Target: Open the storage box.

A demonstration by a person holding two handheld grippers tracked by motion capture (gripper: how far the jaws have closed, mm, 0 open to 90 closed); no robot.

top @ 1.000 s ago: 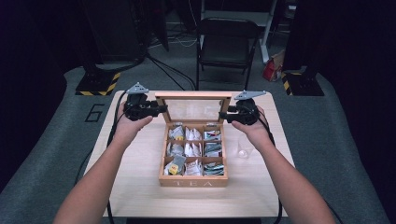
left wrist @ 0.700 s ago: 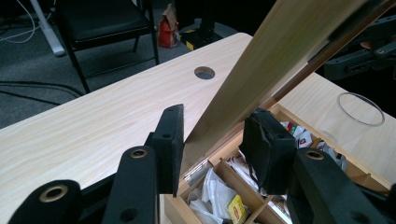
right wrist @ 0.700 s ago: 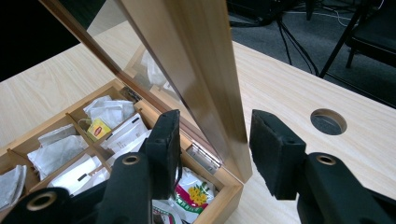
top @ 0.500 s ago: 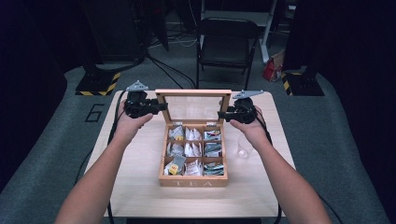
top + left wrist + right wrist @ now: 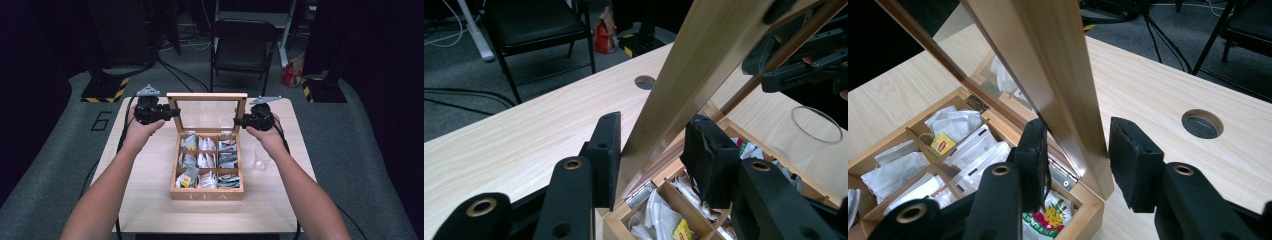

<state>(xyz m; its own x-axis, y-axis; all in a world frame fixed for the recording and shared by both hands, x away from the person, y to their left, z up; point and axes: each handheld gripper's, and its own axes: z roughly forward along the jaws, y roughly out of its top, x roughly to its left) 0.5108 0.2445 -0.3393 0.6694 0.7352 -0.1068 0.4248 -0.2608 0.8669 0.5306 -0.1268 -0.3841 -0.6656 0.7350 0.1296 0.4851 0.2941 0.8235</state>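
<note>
Lid (image 5: 207,114) raised; right tool (image 5: 1075,155) straddles it.

Tea box (image 5: 207,191) sits mid-table (image 5: 150,200), lid (image 5: 207,96) upright at its far edge — between left gripper (image 5: 172,113) and right gripper (image 5: 239,120). Each straddles a side rail of the lid. Tea bags (image 5: 206,161) in the compartments, nearer than both grippers. Glass (image 5: 260,157) just below right gripper, beside the box. Chair (image 5: 243,45) beyond the table.

looks like we're in some studio or lab space – black drapes all round, grey carpet, a folding chair (image 5: 243,47), hazard-striped stand bases (image 5: 105,90) and cables across the floor.
</note>
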